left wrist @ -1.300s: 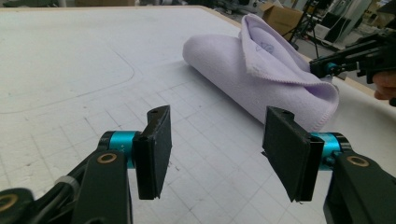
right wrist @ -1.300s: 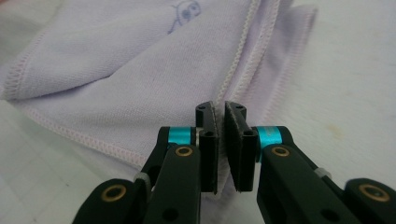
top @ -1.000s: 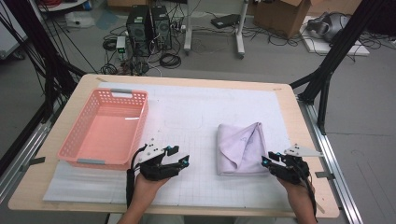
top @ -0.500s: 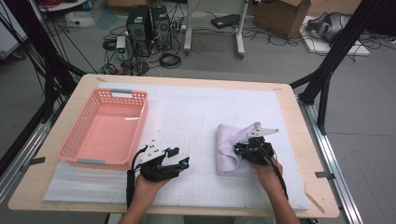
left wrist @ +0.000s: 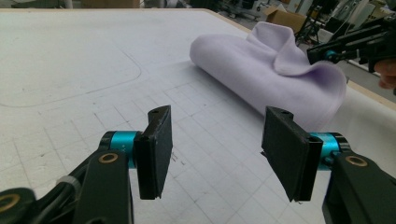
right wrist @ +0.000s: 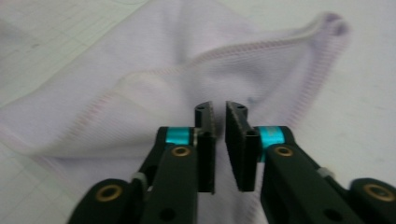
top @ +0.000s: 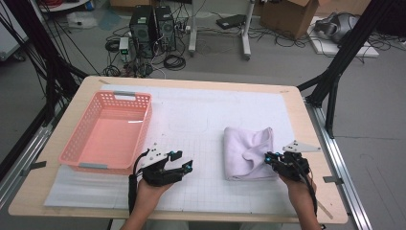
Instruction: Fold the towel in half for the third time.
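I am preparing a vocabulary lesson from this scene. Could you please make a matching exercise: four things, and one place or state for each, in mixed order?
Things:
1. basket
2. cloth
3. left gripper
4. right gripper

States:
A. jaws nearly together, over the cloth
B. pink, on the table's left side
C. jaws wide apart, nothing between
D. pale purple, folded

Pairs: 1-B, 2-D, 3-C, 4-A

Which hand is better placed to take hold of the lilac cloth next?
Right. The right gripper is at the folded cloth, its jaws a narrow gap apart over the cloth's raised fold. The left gripper stands open, apart from it, over bare mat.
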Available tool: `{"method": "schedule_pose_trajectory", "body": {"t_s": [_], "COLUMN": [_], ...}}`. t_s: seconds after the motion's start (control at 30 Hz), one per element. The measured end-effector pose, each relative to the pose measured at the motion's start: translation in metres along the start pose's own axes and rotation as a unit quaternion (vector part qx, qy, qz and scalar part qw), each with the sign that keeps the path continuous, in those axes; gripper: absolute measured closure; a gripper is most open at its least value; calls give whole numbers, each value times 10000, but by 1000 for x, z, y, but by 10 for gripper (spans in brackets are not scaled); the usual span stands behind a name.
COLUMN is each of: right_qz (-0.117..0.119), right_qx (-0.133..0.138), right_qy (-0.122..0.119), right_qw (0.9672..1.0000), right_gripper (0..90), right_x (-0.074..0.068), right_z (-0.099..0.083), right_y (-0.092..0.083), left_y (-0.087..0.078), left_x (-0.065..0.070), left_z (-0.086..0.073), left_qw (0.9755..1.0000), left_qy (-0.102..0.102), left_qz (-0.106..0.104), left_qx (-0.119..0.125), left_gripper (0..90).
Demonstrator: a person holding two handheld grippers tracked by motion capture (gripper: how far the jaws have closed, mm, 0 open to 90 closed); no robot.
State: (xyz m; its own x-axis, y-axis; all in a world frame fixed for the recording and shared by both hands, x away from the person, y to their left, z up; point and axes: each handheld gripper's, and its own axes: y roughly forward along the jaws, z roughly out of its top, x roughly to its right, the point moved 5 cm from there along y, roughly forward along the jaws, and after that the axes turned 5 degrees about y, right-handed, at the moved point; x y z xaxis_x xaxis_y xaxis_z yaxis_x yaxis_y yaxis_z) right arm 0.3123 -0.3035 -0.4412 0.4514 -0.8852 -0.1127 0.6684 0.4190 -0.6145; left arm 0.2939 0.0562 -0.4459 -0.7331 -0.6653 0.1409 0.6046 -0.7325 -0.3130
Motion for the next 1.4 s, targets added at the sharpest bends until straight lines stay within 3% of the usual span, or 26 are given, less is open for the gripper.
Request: {"method": "schedule_pose_trajectory", "body": {"t_s": [0.07,0.17,0.27,0.4,0.47,0.53,0.63,0.77,0.9,1.03,1.1,1.2,1.3,1.4], "right_qz": [22,185,429,701,666,466,394,245,90,-137,-195,-155,-183,-135], "right_qx": [213,359,295,-90,-373,-646,-378,-71,226,-4,130,529,642,494], "right_qy": [157,41,-165,-490,-538,-737,-556,-398,-223,-18,119,235,65,-63], "right_qw": [9996,9992,9985,9963,9956,9941,9970,9989,9995,9999,9997,9982,9977,9987], "right_gripper": [658,524,479,502,542,645,816,838,832,732,684,643,652,671], "right_x": [1,-8,-25,-50,-55,-54,-46,-31,-15,5,10,12,7,1], "right_z": [8,23,39,38,29,18,15,9,-2,-23,-27,-16,0,7], "right_y": [-8,-8,6,35,51,62,52,27,-4,-23,-32,-45,-44,-24], "left_y": [1,1,1,1,0,0,0,-1,-1,0,0,0,-1,-1], "left_x": [0,1,1,1,2,2,2,1,2,2,3,3,2,2], "left_z": [0,0,0,0,0,0,0,0,0,0,1,1,1,1], "left_qw": [10000,10000,10000,10000,10000,10000,10000,10000,10000,10000,10000,10000,10000,10000], "left_qy": [-16,3,8,5,18,24,13,14,16,23,32,29,19,24], "left_qz": [6,-8,-24,-20,-23,-36,-22,-4,3,-2,-7,-12,-16,-5], "left_qx": [-4,-15,-1,-14,-18,-4,-9,8,10,-5,5,2,9,8], "left_gripper": [433,432,433,433,432,432,432,433,433,432,432,433,432,432]}}
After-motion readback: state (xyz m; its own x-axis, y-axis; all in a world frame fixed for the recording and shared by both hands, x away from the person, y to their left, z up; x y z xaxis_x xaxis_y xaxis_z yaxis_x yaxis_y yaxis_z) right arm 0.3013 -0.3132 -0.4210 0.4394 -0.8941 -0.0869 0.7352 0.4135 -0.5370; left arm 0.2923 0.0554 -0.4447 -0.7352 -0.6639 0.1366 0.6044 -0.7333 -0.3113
